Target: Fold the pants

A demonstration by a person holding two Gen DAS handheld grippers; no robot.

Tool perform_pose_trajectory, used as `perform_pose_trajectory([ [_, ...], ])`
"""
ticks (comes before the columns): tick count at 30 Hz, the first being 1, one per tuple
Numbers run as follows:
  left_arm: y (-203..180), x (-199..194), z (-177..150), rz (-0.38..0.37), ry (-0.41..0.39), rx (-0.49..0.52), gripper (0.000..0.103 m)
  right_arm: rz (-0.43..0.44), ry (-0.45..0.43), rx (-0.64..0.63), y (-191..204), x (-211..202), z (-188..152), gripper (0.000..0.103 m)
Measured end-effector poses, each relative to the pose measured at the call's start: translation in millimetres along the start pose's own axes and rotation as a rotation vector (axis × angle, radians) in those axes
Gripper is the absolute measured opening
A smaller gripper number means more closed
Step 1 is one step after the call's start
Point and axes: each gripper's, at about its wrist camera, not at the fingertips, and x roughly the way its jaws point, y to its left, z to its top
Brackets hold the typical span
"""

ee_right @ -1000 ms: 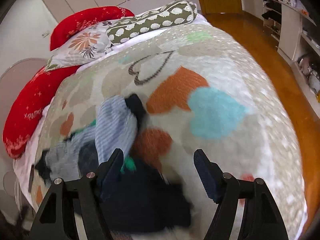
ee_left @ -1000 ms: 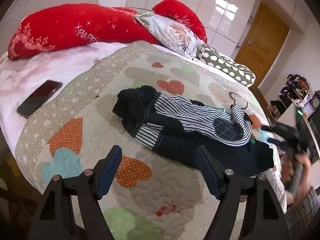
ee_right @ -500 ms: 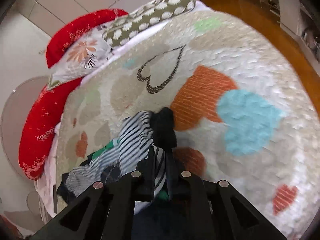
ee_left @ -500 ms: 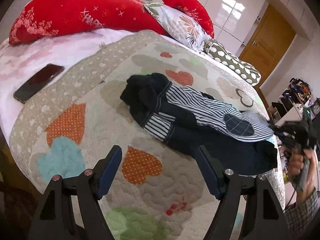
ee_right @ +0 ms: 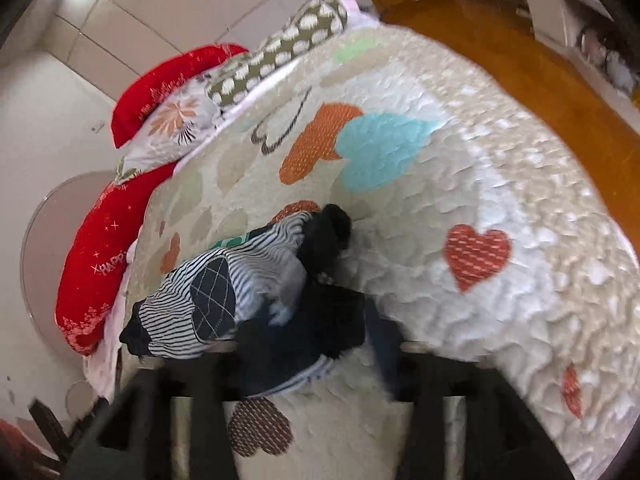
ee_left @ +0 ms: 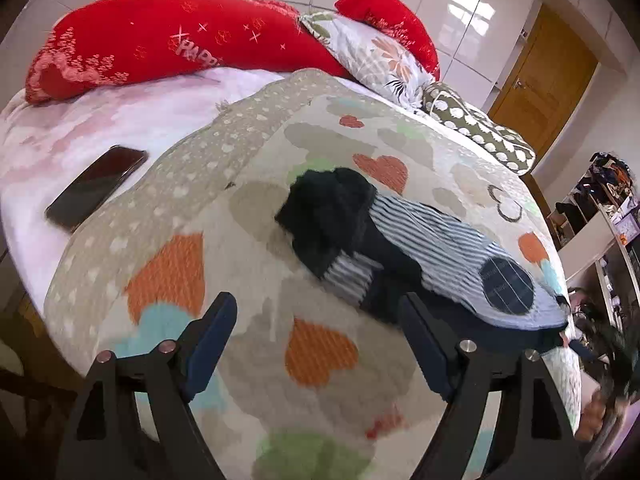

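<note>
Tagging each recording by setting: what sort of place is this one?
A home bedroom, most likely. The striped-and-dark pants lie on a bed with a quilted heart-pattern cover, long red pillows sit at its head, and glossy white wardrobe doors line the wall.

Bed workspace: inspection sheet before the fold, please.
Surface: heart-print quilt over a pink sheet, rumpled but flat enough.
Job's things: dark pants with striped panels, unfolded, bunched at the far end, lying across the quilt.
Clutter: phone face up on the sheet, apart from the pants; red pillow, floral pillow and spotted cushion at the head.
Grippers: left gripper open, above the quilt, short of the pants; right gripper blurred, fingers apart at the pants' near end.
Cables: nothing seen.
Surroundings: wooden door, cluttered shelves, wood floor.
</note>
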Motion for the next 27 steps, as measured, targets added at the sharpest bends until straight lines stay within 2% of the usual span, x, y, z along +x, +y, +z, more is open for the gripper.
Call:
perform_pose_trajectory([
  [2,2.5,16.1,15.9,-0.016,0.013,-0.008,0.082,0.001,-0.013,-0.034,1.3,-3.6,-6.0,0.068],
  [6,3.9,63.4,49.3,-0.024,0.050,-0.007,0.082,0.009,0.017,-0.077,6.0,9.9,-8.4,0.068],
  [8,5.1,83.1,57.0,-0.018,0.073,-0.026,0.082,0.013,0.031,-0.072,7.9,23.2,-6.8,0.068],
  [11,4.2,112.0,63.6,-0.052,0.131,-0.055,0.082,-0.011,0.046,-0.067,11.8,42.2,-5.0,0.069],
  [12,1.9,120.7,63.3,-0.038,0.158,-0.056,0.080,-0.018,0.058,-0.078,14.7,48.5,-4.5,0.062],
  [13,-1.3,127.7,62.0,-0.017,0.179,-0.047,0.061,-0.023,0.066,-0.084,16.5,52.7,-4.0,0.050],
  [14,-3.8,130.8,60.4,0.004,0.189,-0.037,0.048,-0.020,0.086,-0.085,17.7,57.3,-2.6,0.034],
  [15,-5.6,131.3,59.2,0.019,0.189,-0.029,0.039,0.006,0.104,-0.071,17.0,59.9,-0.3,0.029],
  [16,-5.3,127.9,58.7,0.003,0.177,-0.039,0.031,0.019,0.106,-0.059,15.0,59.5,0.9,0.028],
  [17,-4.1,123.6,58.1,-0.024,0.171,-0.056,0.027,0.028,0.109,-0.048,13.3,58.1,2.5,0.027],
  [20,-4.1,106.2,58.1,-0.061,0.150,-0.088,0.026,0.046,0.099,-0.045,14.6,50.0,3.5,0.025],
  [27,-22.3,55.7,49.4,-0.101,0.103,-0.056,0.026,0.059,0.050,-0.123,33.7,10.8,-0.6,0.024],
])
